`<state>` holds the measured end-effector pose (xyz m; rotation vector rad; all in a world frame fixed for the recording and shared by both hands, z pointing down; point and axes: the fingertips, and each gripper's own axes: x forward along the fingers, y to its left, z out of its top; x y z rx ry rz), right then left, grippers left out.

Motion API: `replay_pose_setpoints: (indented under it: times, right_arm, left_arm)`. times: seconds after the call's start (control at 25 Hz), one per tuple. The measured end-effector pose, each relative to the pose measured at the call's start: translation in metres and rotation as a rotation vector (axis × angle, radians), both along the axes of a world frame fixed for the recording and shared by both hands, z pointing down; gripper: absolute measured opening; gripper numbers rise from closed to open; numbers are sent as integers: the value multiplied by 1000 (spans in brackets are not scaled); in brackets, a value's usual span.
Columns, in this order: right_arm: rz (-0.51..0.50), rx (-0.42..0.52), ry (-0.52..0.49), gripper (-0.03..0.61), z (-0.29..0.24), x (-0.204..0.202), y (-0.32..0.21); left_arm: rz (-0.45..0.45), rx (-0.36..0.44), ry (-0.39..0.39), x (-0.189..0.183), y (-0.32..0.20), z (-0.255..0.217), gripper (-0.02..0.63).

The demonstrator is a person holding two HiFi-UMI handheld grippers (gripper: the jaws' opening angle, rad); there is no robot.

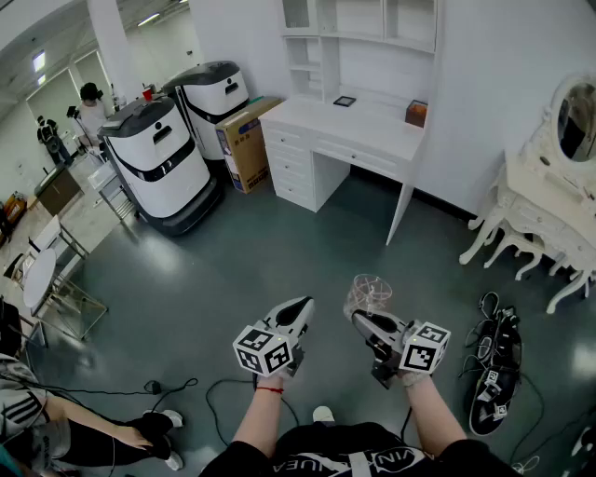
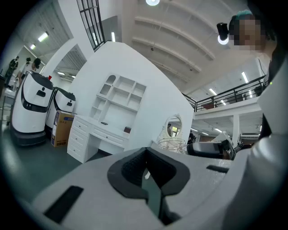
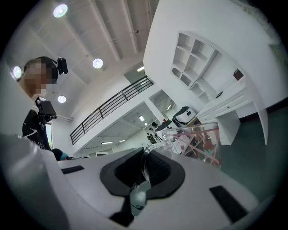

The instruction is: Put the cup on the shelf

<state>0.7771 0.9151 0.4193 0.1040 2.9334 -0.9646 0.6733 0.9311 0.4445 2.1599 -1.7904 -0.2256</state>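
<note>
While aloft, cup (image 1: pixel 369 292) in right gripper (image 1: pixel 361 318).

Lighting is bright and even, from overhead. Ceiling lamps (image 3: pixel 97 63) in the right gripper view and a lamp (image 2: pixel 152 2) at the top of the left gripper view are blown out to white. The floor (image 1: pixel 279 261) carries only soft, faint shadows, darkest under the desk (image 1: pixel 363 126). Both gripper views bow straight lines, the railing (image 3: pixel 108 105) included, and fall to black at the corners. Jaws close to each lens are soft. The cup (image 3: pixel 198 141) shows pale glints. The head view is sharp, with bent edges.
</note>
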Motion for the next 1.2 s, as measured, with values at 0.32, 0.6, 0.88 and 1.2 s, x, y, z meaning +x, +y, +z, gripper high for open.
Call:
replay_pose_setpoints:
  times: [0.32, 0.6, 0.88, 1.2]
  right_arm:
    - [-7, 9, 4, 15, 8, -52, -13]
    - [-62, 25, 33, 15, 21, -93, -34]
    - [-110, 1, 13, 15, 19, -154, -83]
    - [-152, 27, 18, 15, 7, -222, -162]
  left_arm:
    - [-7, -1, -21, -40, -18, 0, 5]
    - [-25, -9, 8, -69, -41, 10, 5]
    - [-59, -14, 9, -123, -92, 11, 5]
    - [-82, -9, 21, -188, -175, 3, 6]
